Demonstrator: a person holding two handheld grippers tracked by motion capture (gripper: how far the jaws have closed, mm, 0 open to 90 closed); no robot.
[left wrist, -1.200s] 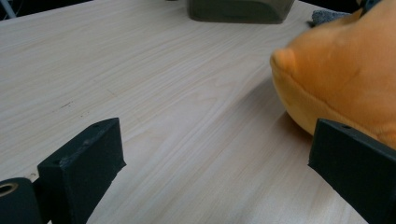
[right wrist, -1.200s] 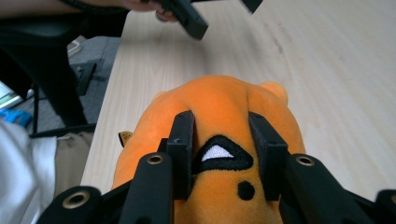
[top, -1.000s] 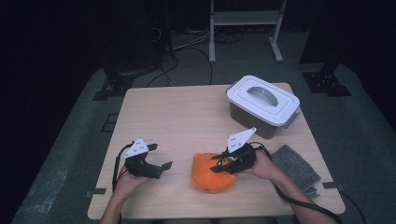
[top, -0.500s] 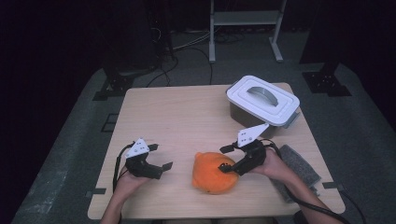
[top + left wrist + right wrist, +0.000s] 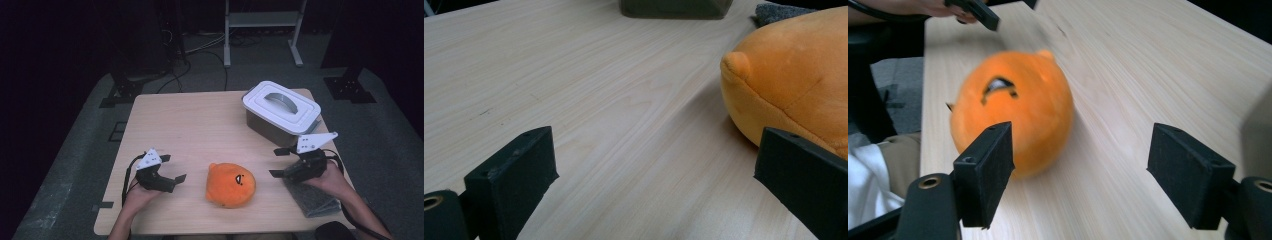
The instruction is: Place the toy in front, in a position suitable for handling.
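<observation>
Plush toy [image 5: 230,184] on surface [image 5: 200,130], near front edge, centre. Left gripper [image 5: 172,167] just left of it, right gripper [image 5: 278,162] to its right. Lidded box [image 5: 281,111] back right; cloth pad [image 5: 312,197] front right.

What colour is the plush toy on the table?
The plush toy is orange, with a small dark face mark; the high view shows it best.

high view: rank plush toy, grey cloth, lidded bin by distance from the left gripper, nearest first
From the left gripper, in the high view:
1. Orange plush toy, just to its right at the table's near middle.
2. Lidded bin, at the far right of the table.
3. Grey cloth, at the near right edge under the right hand.
The bin and the cloth are nearly level; that order is loose.
</observation>
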